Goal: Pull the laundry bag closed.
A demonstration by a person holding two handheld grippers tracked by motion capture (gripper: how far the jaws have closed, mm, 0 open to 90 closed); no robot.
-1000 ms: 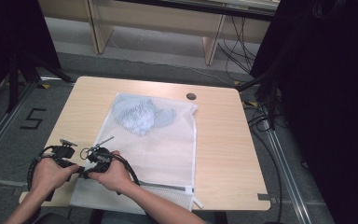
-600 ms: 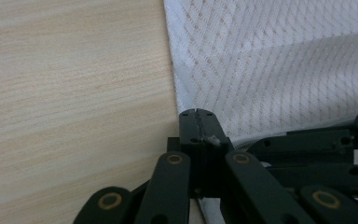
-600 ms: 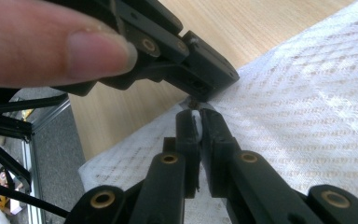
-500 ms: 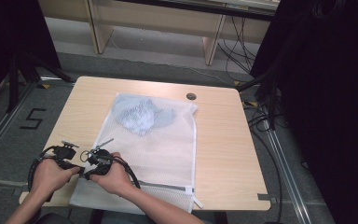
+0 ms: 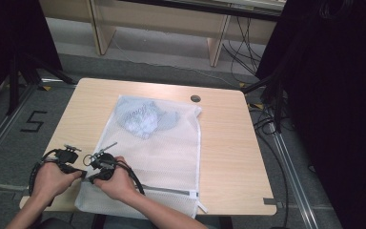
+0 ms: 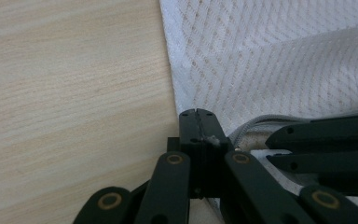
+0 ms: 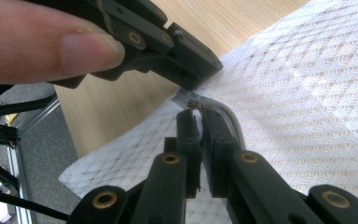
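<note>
**Both claws pinching the mesh bag's near-left corner**

Vs. the earlier frames: the right claw [image 7: 196, 109] has just been closing, w/ the zipper end of the bag between its jaws; now they are pressing together on it. Both hands are sitting about where they were, bag & bench [image 5: 228, 143] unchanged.

Pose: the left hand [image 5: 52, 179] and right hand [image 5: 116, 183] are resting low over the bench's near-left edge, forearms coming in from the bottom. The left claw [image 6: 196, 114] is pointing toward the bag edge, jaws pressed together on a bit of the bag's hem right at the corner. The two claws are lying tip to tip, nearly touching, at the same corner.

The white mesh bag [image 5: 167, 148] is lying flat on the bench, running from the middle to the near edge, its zipper [image 5: 169, 191] along the near end. A pale blue bundle of cloth [image 5: 145, 117] is sitting inside at the far end.

Writing: a "5" [image 5: 32, 121] is marked on the floor left of the bench.
</note>
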